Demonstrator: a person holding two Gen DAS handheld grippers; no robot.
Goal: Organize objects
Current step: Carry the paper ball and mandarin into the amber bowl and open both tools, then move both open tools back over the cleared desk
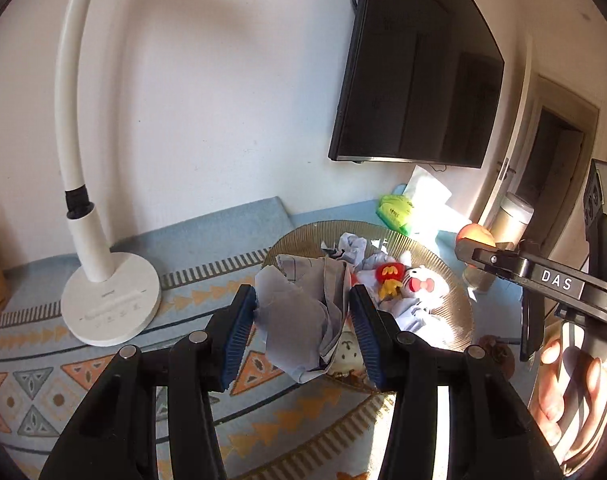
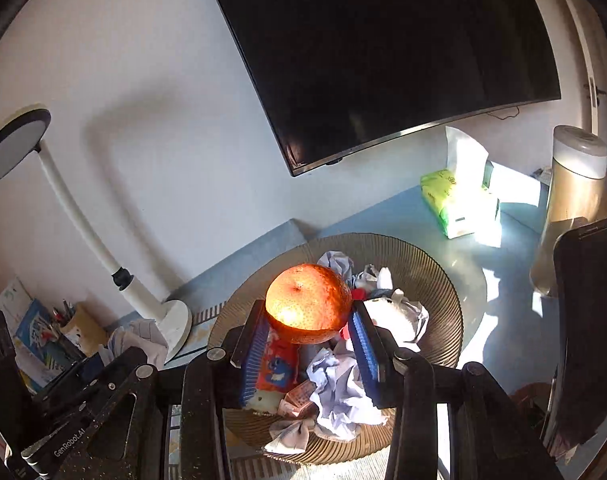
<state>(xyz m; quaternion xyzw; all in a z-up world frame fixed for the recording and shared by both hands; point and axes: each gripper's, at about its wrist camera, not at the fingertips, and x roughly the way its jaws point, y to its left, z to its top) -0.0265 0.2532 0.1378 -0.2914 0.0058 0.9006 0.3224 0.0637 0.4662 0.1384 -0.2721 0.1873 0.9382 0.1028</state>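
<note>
My left gripper (image 1: 303, 332) is shut on a crumpled grey paper (image 1: 299, 320) and holds it above the near rim of a ribbed round tray (image 1: 459, 312). The tray holds crumpled papers (image 1: 353, 248), a small red toy (image 1: 389, 276) and a white plush toy (image 1: 423, 282). My right gripper (image 2: 309, 344) is shut on an orange (image 2: 308, 304) and holds it over the same tray (image 2: 435, 276), above crumpled paper (image 2: 339, 392) and a red snack packet (image 2: 277, 364). The orange also shows in the left wrist view (image 1: 475, 236).
A white desk lamp (image 1: 111, 300) stands left on a patterned blue mat (image 1: 43, 380). A green tissue pack (image 2: 455, 200) and a tall cup (image 2: 571, 200) stand at the back right. A wall TV (image 1: 415, 72) hangs above. A pen holder and books (image 2: 43, 332) sit far left.
</note>
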